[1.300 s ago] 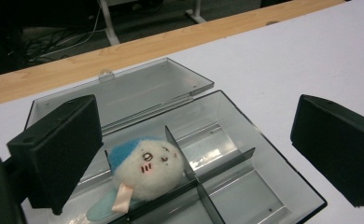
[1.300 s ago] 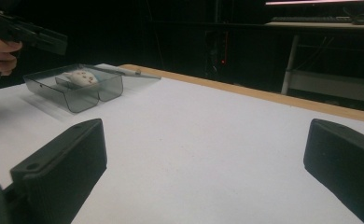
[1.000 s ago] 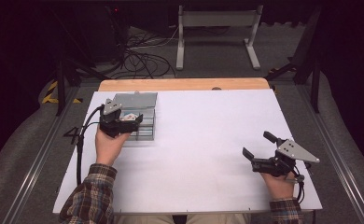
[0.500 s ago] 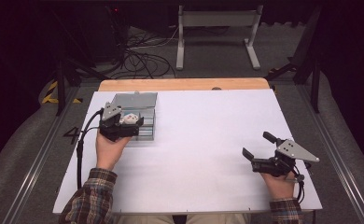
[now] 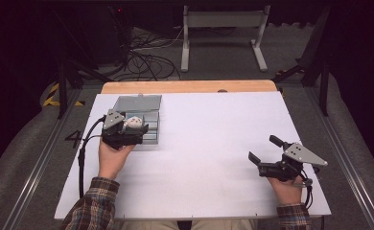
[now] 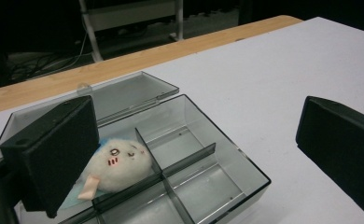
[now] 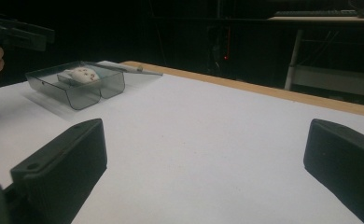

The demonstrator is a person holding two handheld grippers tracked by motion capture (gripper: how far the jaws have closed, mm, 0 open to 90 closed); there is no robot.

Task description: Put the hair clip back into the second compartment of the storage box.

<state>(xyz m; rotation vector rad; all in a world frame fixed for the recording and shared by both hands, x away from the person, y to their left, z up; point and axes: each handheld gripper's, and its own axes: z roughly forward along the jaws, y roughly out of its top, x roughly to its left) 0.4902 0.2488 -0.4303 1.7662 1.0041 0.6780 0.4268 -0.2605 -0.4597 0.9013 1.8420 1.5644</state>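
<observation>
A person seated at a white worktop (image 5: 209, 158) holds the left tool (image 5: 138, 130) over a clear grey compartment box (image 6: 203, 172) at the worktop's left rear, its jaws spread wide and gripping nothing. Inside the box, a small white plush toy (image 6: 119, 163) with a drawn face and pink cheeks lies in a compartment on the box's left side as the left gripper view shows it, resting against a divider, just beside the tool's left jaw; whether the two touch cannot be told. The box's hinged lid (image 6: 124, 95) lies open flat behind it, toward the wooden strip (image 5: 190, 86) along the worktop's far edge. The right tool (image 5: 264, 154) sits well apart near the front right corner, low over the bare surface, its jaws likewise wide apart and empty, pointed across toward the box.
</observation>
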